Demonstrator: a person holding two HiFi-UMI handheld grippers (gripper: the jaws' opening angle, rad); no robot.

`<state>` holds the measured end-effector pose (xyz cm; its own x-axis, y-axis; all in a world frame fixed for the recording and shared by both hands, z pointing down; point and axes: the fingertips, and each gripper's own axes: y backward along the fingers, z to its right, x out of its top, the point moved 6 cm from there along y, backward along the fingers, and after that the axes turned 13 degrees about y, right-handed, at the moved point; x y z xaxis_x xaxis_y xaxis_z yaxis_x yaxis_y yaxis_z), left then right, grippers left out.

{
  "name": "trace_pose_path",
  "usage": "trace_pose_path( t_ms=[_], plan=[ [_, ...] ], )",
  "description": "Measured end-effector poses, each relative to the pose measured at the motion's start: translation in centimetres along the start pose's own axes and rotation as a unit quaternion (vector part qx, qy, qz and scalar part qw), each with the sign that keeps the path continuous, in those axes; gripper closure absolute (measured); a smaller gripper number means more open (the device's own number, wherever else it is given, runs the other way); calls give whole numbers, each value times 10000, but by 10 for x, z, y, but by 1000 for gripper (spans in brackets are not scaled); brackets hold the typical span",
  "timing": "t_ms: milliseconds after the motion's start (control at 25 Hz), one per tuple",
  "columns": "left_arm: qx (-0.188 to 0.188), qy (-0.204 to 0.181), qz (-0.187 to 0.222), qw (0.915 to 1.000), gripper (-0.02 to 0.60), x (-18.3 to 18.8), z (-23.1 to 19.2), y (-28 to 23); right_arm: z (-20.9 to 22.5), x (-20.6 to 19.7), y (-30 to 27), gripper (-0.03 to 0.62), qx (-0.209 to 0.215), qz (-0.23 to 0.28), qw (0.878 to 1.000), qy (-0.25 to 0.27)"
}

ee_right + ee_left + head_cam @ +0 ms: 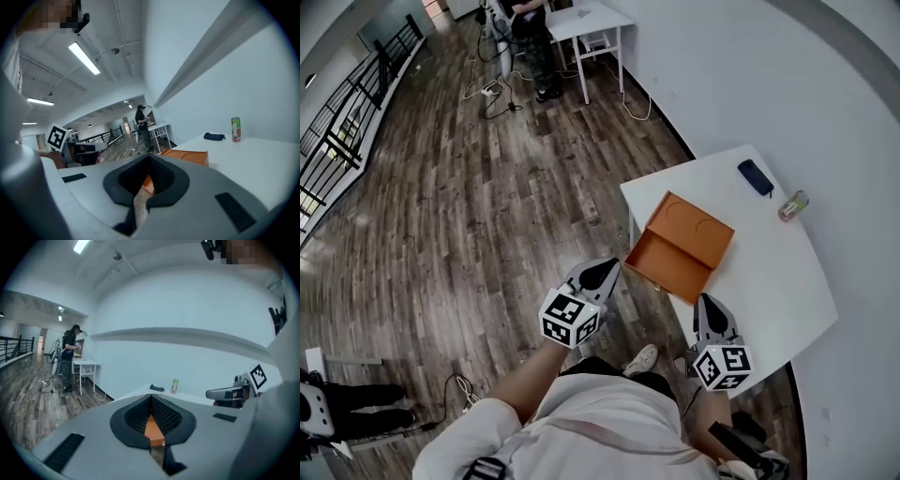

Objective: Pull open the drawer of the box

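Head view: box (694, 225) on table (769, 272), drawer (661, 261) out toward you, slide axis box-to-you. Your left gripper (609, 268) is at its front-left corner, right gripper (705, 304) just beside front-right. Left gripper view: jaws pressed together, orange drawer edge showing behind tips, pinch unconfirmed. Right gripper view: jaws together, empty, drawer just ahead.
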<state>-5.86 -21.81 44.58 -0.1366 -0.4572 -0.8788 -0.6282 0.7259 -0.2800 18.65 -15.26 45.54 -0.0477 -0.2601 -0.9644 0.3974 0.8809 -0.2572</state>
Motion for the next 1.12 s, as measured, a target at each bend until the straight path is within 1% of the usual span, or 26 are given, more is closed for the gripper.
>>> trace_pose_path(
  t_ms=[120, 280, 440, 600, 880, 1120],
  plan=[
    [-269, -47, 348, 9990, 569, 23, -1, 30, -23, 12, 7, 595, -175, 84, 9997, 116],
    [-642, -17, 626, 9960, 569, 43, -10, 73, -56, 25, 22, 595, -538, 210, 9981, 214],
    [-944, -88, 722, 9929, 569, 51, -16, 115, -90, 36, 46, 595, -902, 351, 9947, 345],
    [-1135, -198, 739, 9906, 569, 51, -22, 142, -117, 47, 67, 595, -1139, 494, 9910, 505],
    [-1398, -126, 693, 9877, 569, 48, -10, 157, -136, 63, 92, 595, -1208, 589, 9886, 684],
    [-1420, -65, 673, 9876, 569, 45, 11, 151, -125, 70, 105, 595, -1135, 614, 9887, 758]
  ],
)
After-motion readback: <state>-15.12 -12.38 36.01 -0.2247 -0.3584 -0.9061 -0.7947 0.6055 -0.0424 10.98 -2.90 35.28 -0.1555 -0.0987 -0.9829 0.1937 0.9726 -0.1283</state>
